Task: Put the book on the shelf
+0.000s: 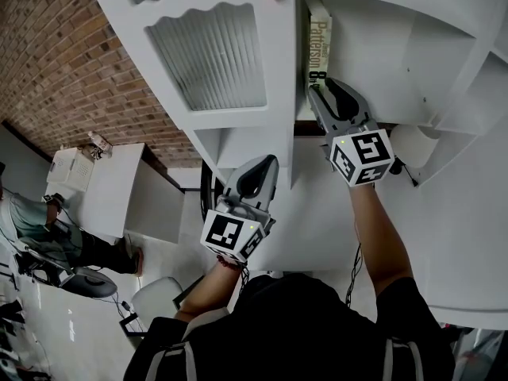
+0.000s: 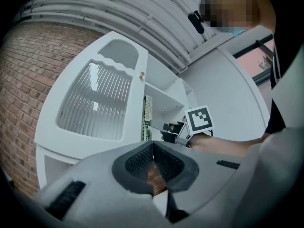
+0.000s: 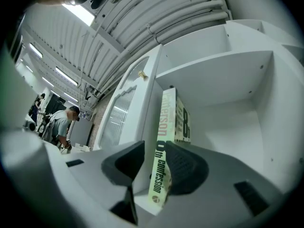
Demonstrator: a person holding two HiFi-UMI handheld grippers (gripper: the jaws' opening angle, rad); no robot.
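Carefully, our right gripper point(image 1: 324, 87) stood loose around the thin, glossy book point(image 3: 165, 146), upright in the smooth white shelf point(image 3: 228, 132); only one ribbed pad touched its cover. We judged a straight pull-back best, so as not to tip it. Our left gripper point(image 2: 153, 147) was clenched, empty.

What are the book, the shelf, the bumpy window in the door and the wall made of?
Book: paper, with a printed cover. Shelf: probably painted wood or board, smooth matte white. Door pane: likely ribbed glass or plastic, it shows fine ridges. Wall: red brick with mortar lines.
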